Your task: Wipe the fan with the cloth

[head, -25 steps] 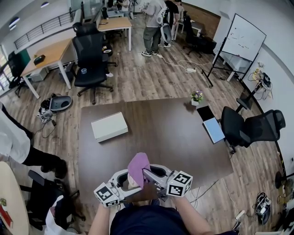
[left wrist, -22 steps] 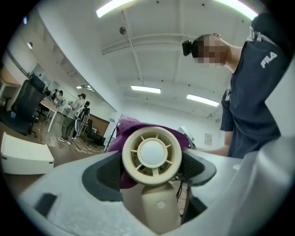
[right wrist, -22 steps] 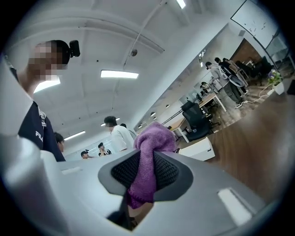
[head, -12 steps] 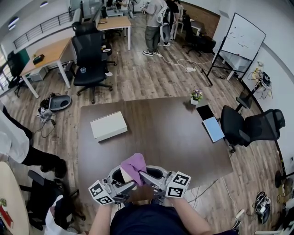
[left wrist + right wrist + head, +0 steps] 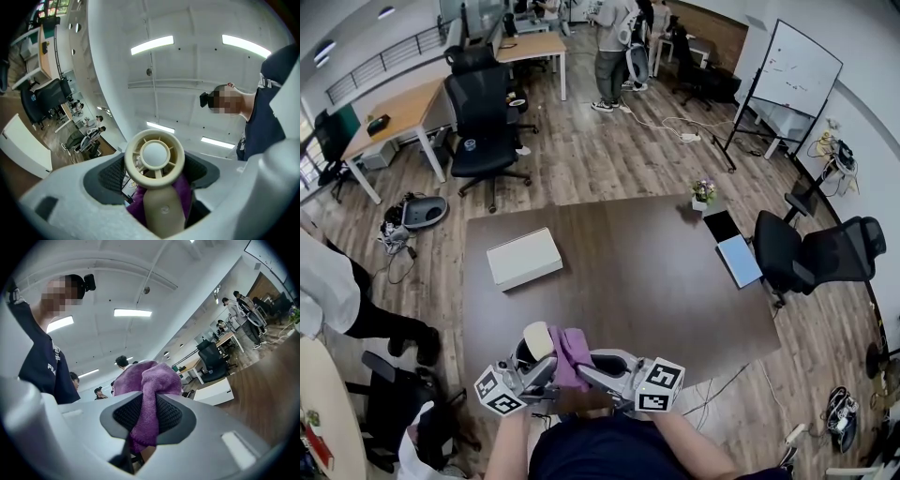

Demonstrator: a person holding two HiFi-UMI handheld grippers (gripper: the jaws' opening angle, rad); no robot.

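A cream handheld fan (image 5: 154,158) stands between the jaws of my left gripper (image 5: 157,180), which is shut on its handle (image 5: 161,213). The fan's round head faces the camera and tilts upward. A purple cloth (image 5: 149,380) is bunched between the pads of my right gripper (image 5: 147,416), which is shut on it. In the head view both grippers meet at the table's near edge. The cloth (image 5: 572,349) lies against the right side of the fan (image 5: 536,339), with the left gripper (image 5: 530,370) and right gripper (image 5: 592,366) on either side. Purple cloth (image 5: 186,190) shows behind the fan's neck.
On the dark brown table (image 5: 656,272) lie a white box (image 5: 523,259) at the left, a small flower pot (image 5: 703,197) at the far right corner and a laptop (image 5: 733,253) at the right edge. Office chairs (image 5: 811,258), a whiteboard (image 5: 797,70) and people stand around.
The left gripper has tilted upward and the fan's cream head now shows to the left of the cloth. The cloth has come down from above the grippers, and both grippers have drifted nearer me.
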